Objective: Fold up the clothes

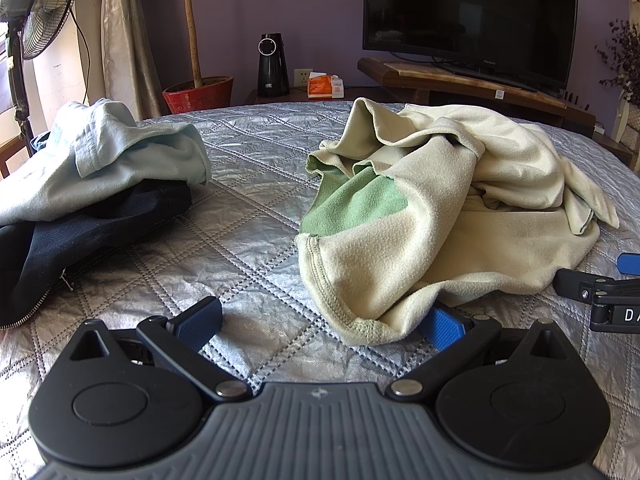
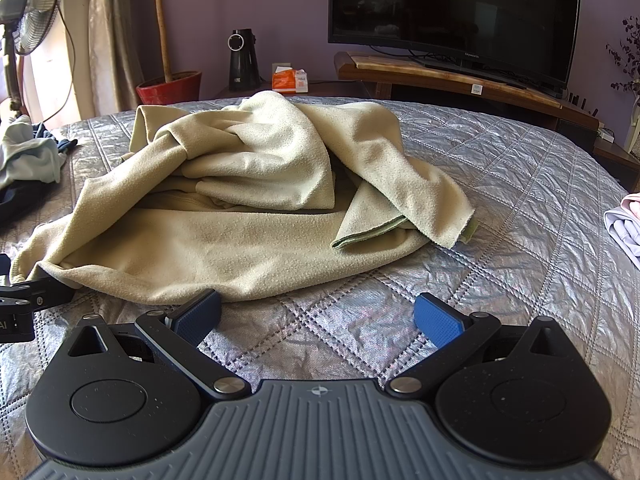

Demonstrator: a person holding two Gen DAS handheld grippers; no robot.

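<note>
matt fleecy garment point(image 2: 224, 248), shiny crinkled quilted bedspread point(image 2: 500, 200), glossy tv screen point(image 2: 452, 8)

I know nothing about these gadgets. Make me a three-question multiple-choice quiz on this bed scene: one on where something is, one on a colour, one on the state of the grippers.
1. Where does the pale blue garment lie?
A. On top of a dark navy garment
B. On the TV stand
C. Under the cream fleece

2. What colour is the patch showing on the cream fleece garment?
A. Red
B. Green
C. Purple

3. How do the left gripper and right gripper stand?
A. Both shut on cloth
B. One open, one shut
C. Both open, holding nothing

Answers:
1 A, the blue cloth drapes over the navy one at the bed's left side.
2 B, a green panel shows by the fleece's near fold in the left wrist view.
3 C, each pair of blue pads is spread wide, and no cloth is pinched between them.
</note>
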